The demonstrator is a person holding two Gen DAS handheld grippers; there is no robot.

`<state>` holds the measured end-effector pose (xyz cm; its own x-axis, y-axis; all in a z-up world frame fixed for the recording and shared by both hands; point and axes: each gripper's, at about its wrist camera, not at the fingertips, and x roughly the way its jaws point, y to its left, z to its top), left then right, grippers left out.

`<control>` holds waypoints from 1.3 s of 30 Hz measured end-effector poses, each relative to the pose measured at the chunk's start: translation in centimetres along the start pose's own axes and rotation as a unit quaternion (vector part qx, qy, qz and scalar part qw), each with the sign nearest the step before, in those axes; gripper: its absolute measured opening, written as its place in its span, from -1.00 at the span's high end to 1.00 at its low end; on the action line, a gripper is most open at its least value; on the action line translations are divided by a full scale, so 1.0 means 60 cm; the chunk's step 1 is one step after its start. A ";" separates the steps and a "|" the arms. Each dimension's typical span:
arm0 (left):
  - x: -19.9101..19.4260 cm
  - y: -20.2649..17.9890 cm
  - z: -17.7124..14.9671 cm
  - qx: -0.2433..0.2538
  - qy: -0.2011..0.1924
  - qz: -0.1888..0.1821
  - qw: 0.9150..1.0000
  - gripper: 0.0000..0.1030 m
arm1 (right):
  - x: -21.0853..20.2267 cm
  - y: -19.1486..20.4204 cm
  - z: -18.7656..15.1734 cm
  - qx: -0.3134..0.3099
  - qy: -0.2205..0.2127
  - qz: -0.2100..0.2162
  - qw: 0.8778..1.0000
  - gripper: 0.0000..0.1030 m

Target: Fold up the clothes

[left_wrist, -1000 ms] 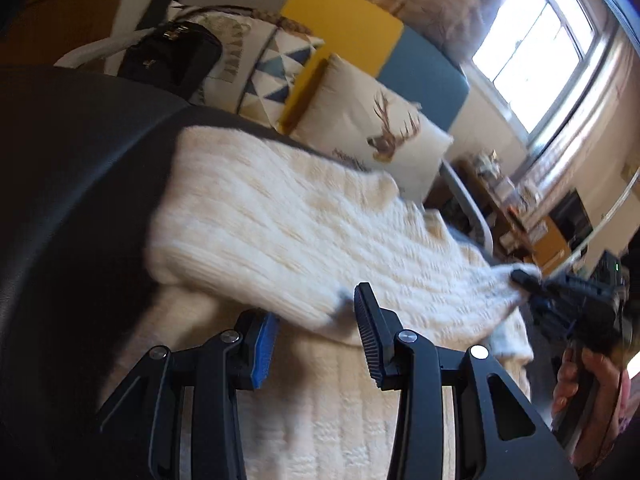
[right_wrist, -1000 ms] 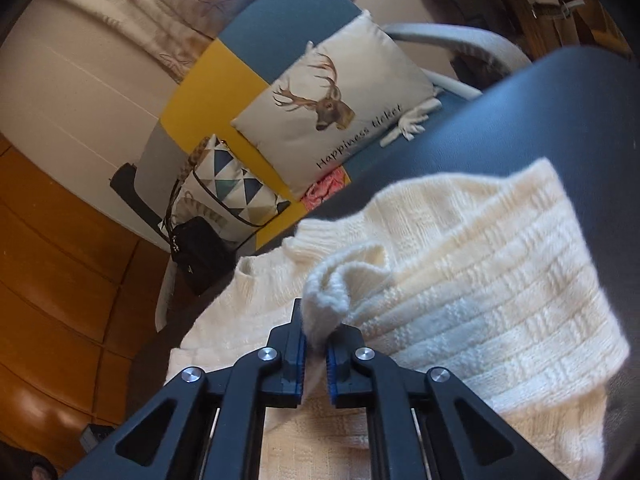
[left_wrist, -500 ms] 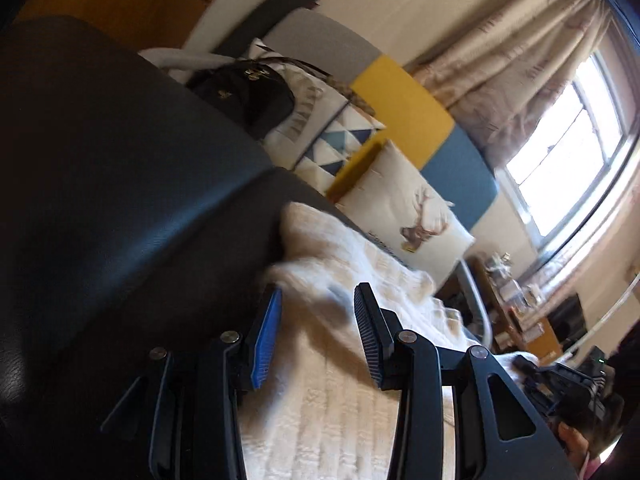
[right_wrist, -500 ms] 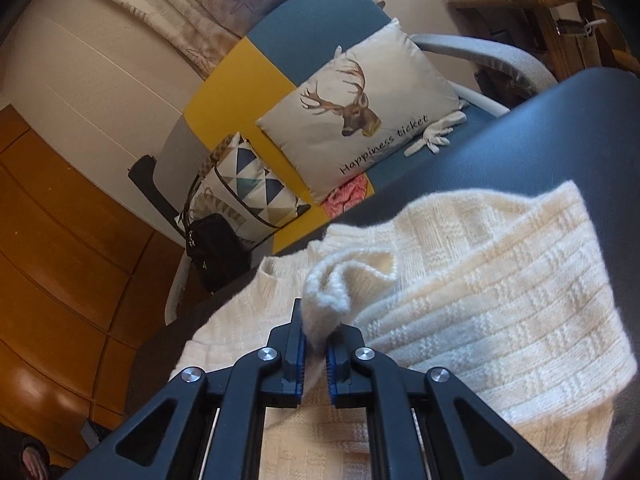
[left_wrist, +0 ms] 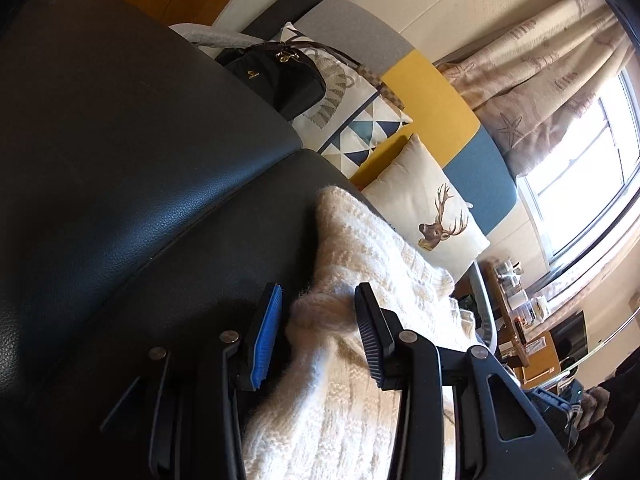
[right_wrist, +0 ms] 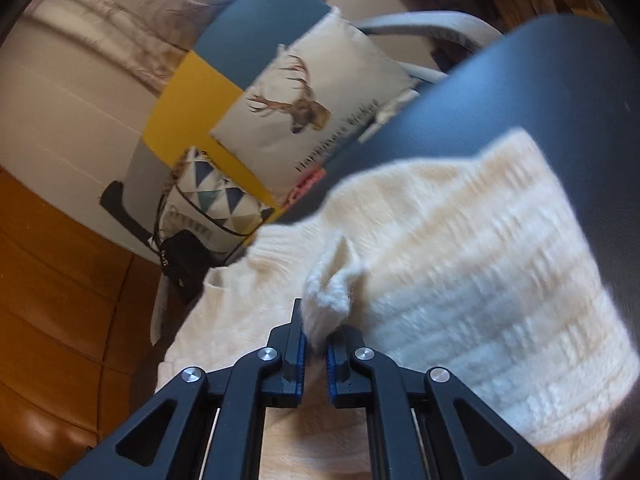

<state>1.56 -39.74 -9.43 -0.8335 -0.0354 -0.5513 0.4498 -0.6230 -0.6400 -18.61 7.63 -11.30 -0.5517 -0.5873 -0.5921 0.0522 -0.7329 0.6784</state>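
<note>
Knit bunched between the fingers of the right gripper (right_wrist: 316,344), which is pinched tight on a fold of the cream sweater (right_wrist: 460,280); view is motion-blurred. Left gripper (left_wrist: 316,344) is held part open, a rolled sweater (left_wrist: 352,272) edge lying between its fingers; firm contact with the pads cannot be told, and a gap is seen on the blue-pad side. Sweater is spread on a black leather seat (left_wrist: 120,152), one layer folded over another. Beyond the seat a patchwork sofa (left_wrist: 432,92) is seen, with a deer cushion (left_wrist: 424,208), a triangle cushion (left_wrist: 360,132) and a black bag (left_wrist: 276,76) on it. Farther back, a curtain (left_wrist: 540,80) and a bright window (left_wrist: 592,176) are seen. At the left view's right edge part of a hand (left_wrist: 592,412) is visible.
</note>
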 end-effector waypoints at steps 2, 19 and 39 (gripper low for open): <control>-0.015 -0.011 0.001 0.016 -0.015 0.009 1.000 0.21 | 0.012 -0.006 -0.004 0.002 0.017 -0.019 1.000 0.87; 0.119 -0.138 0.014 0.185 0.044 0.039 0.981 0.21 | 0.008 -0.022 -0.018 -0.016 0.011 -0.027 0.999 0.88; 0.082 -0.122 0.005 0.179 -0.001 -0.006 0.984 -0.09 | 0.004 0.180 -0.060 -0.308 0.007 -0.060 0.950 0.53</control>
<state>-5.92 -35.57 -7.29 -0.8391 -0.0285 -0.5432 0.2985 -0.8590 -0.4160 -15.16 -1.70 -5.68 -0.5733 -0.4879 -0.6582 0.4685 -0.8543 0.2252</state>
